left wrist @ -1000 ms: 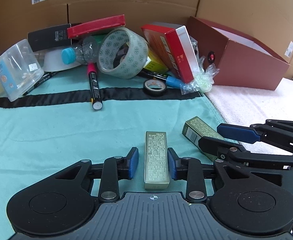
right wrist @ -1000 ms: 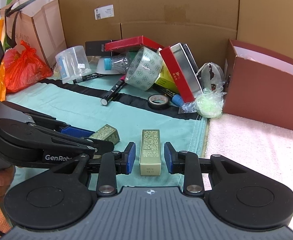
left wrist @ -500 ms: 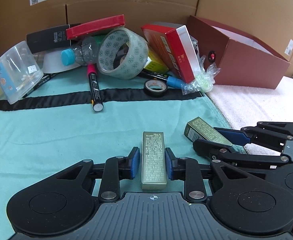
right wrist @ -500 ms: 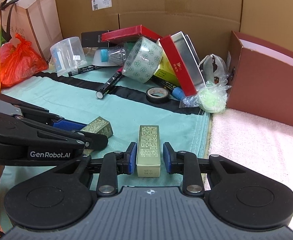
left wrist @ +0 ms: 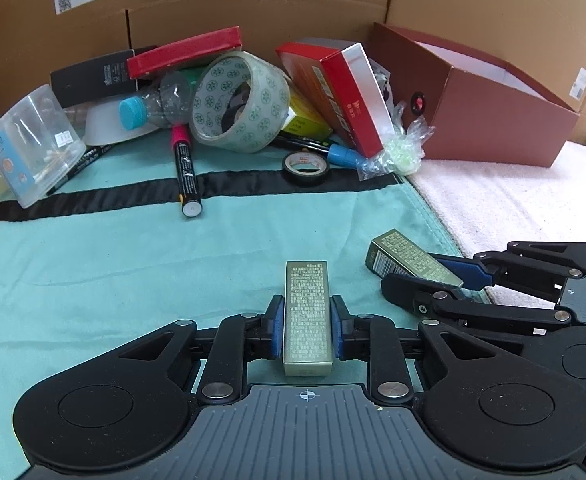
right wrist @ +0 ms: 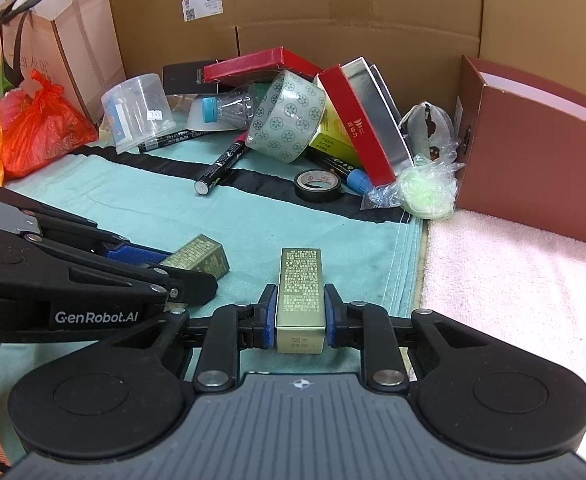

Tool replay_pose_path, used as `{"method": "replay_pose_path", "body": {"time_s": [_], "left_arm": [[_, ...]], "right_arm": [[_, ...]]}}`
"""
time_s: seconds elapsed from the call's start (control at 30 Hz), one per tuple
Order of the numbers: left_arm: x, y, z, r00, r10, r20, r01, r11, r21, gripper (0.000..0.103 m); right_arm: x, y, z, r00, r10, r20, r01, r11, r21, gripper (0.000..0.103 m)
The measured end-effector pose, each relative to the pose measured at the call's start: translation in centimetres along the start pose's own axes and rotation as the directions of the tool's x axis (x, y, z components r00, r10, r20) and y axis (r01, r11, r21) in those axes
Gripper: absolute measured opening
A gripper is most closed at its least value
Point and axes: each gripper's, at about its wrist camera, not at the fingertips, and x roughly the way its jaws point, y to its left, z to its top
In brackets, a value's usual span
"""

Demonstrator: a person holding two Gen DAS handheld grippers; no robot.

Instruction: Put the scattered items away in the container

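Both claws have just closed, left claw (left wrist: 307,322) and right claw (right wrist: 298,316) each gripping its own gold box (left wrist: 307,312) (right wrist: 300,294).

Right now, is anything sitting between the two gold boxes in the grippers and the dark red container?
Nothing visible does. Past each gold box lie only teal cloth and pink towel up to the dark red container. The clutter pile sits left of it.

Clutter pile (left wrist: 253,100) left of container (left wrist: 493,108)
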Motion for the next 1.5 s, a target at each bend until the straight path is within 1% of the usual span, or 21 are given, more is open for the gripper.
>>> {"method": "replay_pose_path", "body": {"time_s": [0.13, 0.23, 0.33, 0.63, 0.83, 1.13, 1.5], "left_arm": [[-0.1, -0.5, 0.0, 1.000, 0.007, -0.005, -0.007, 1.000, 0.001, 0.021], [-0.2, -0.9, 0.1, 1.000, -0.006, -0.014, 0.006, 1.000, -0.002, 0.021], [-0.5, -1.6, 0.1, 1.000, -0.017, -0.017, 0.017, 1.000, 0.005, 0.021], [-1.9, -4.7, 1.4, 0.999, -0.040, 0.025, 0.039, 0.998, 0.050, 0.021], [-2.8, -7.1, 2.9, 0.996, -0.075, 0.056, 0.071, 0.995, 0.070, 0.021], [-3.4, -10.9, 6.8, 0.989, -0.092, 0.114, 0.079, 0.990, 0.114, 0.021], [-3.0, -14.8, 12.4, 0.976, -0.113, 0.186, 0.086, 0.985, 0.148, 0.021]], "right_arm": [[-0.8, -0.3, -0.3, 1.000, 0.019, 0.006, -0.020, 1.000, 0.023, 0.026], [-1.5, -0.5, -0.4, 0.999, 0.033, 0.012, -0.033, 0.999, 0.038, 0.026], [-2.3, -0.8, -0.6, 0.999, 0.030, 0.026, -0.031, 0.998, 0.049, 0.026], [-5.4, -2.6, -0.5, 0.995, 0.010, 0.095, -0.018, 0.997, 0.078, 0.026], [-7.7, -4.3, 0.2, 0.988, -0.023, 0.154, 0.008, 0.995, 0.102, 0.026], [-10.1, -7.6, 1.9, 0.969, -0.090, 0.230, 0.062, 0.990, 0.126, 0.026], [-11.4, -11.7, 5.6, 0.928, -0.192, 0.319, 0.150, 0.977, 0.151, 0.026]]}}
